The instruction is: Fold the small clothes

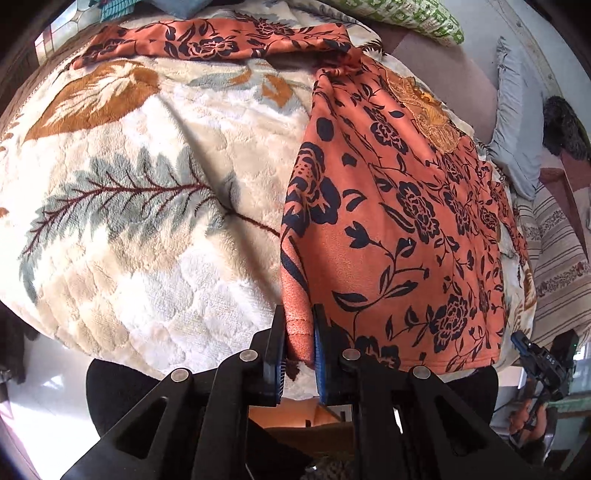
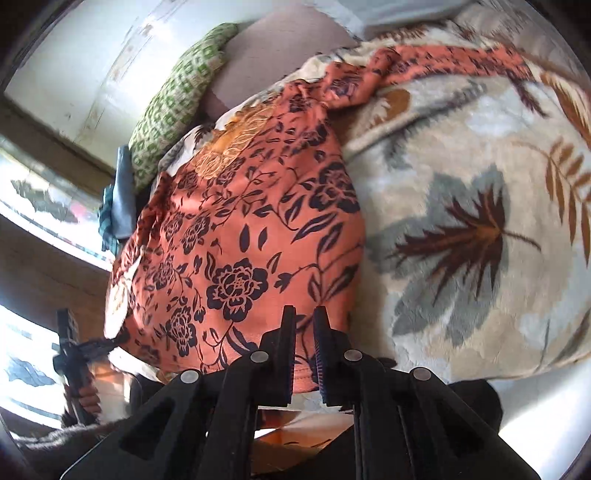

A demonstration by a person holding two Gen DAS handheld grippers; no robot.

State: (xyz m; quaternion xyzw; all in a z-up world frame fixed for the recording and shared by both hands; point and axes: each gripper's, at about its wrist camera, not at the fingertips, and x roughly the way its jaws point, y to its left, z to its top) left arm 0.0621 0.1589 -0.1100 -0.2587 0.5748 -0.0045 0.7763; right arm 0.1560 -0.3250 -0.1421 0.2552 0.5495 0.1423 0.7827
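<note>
An orange garment (image 1: 399, 221) with a dark floral print lies spread on a fluffy leaf-patterned blanket (image 1: 147, 184). One sleeve (image 1: 207, 40) stretches away across the far side. My left gripper (image 1: 299, 325) is shut on the near left corner of the hem, with the fabric pinched between its pads. In the right wrist view the same garment (image 2: 240, 240) lies left of centre on the blanket (image 2: 461, 221). My right gripper (image 2: 304, 325) is shut on the near hem at its other corner. Each view shows the other gripper at its edge, held in a hand (image 2: 88, 395).
A green patterned pillow (image 1: 406, 18) and a grey-blue pillow (image 1: 513, 122) lie beyond the garment. A striped cloth (image 1: 554, 251) hangs at the right. The blanket's near edge drops to a pale floor (image 1: 55, 387). A bright window (image 2: 33, 206) stands at the left.
</note>
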